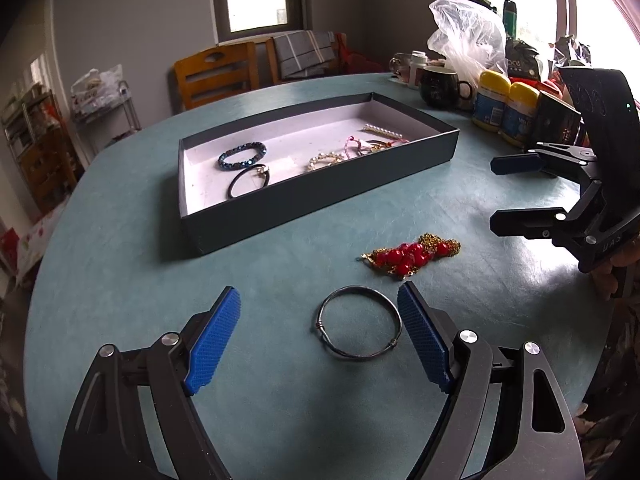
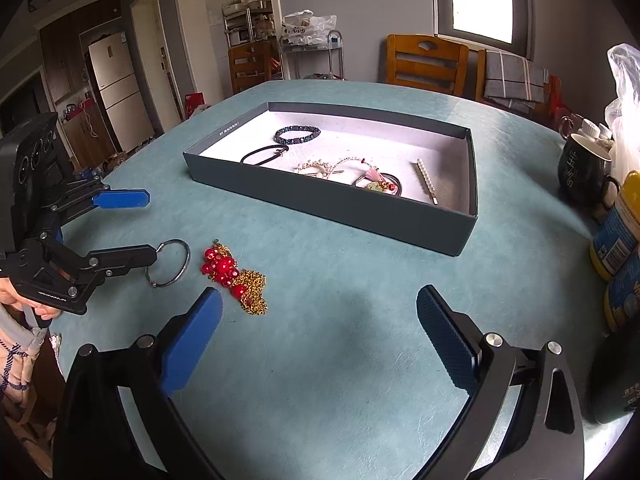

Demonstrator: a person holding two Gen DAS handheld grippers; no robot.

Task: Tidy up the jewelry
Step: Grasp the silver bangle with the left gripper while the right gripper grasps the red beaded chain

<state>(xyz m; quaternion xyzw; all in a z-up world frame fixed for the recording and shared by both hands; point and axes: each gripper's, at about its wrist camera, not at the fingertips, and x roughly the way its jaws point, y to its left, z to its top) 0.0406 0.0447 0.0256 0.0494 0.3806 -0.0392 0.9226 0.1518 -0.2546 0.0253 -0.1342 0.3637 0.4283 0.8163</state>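
A thin dark metal bangle [image 1: 360,357] lies flat on the teal table [image 1: 120,280], between the blue pads of my left gripper [image 1: 319,290]. That gripper is open, and the bangle sits nearer its right pad without being pressed. Just beyond it lies a red bead and gold chain necklace [image 1: 412,258]. A dark box [image 1: 316,216] with a white floor holds a blue bead bracelet [image 1: 242,155], a black hair tie [image 1: 248,182] and pearl pieces. My right gripper [image 2: 319,296] hovers open over bare table, with the necklace [image 2: 234,276] at its left fingertip.
A dark mug [image 1: 438,86], yellow-lidded bottles [image 1: 506,108] and a clear plastic bag [image 1: 466,36] crowd the table's right side. Wooden chairs [image 1: 218,74] stand behind the table. The right wrist view shows my left gripper [image 2: 149,226] at the bangle [image 2: 187,258].
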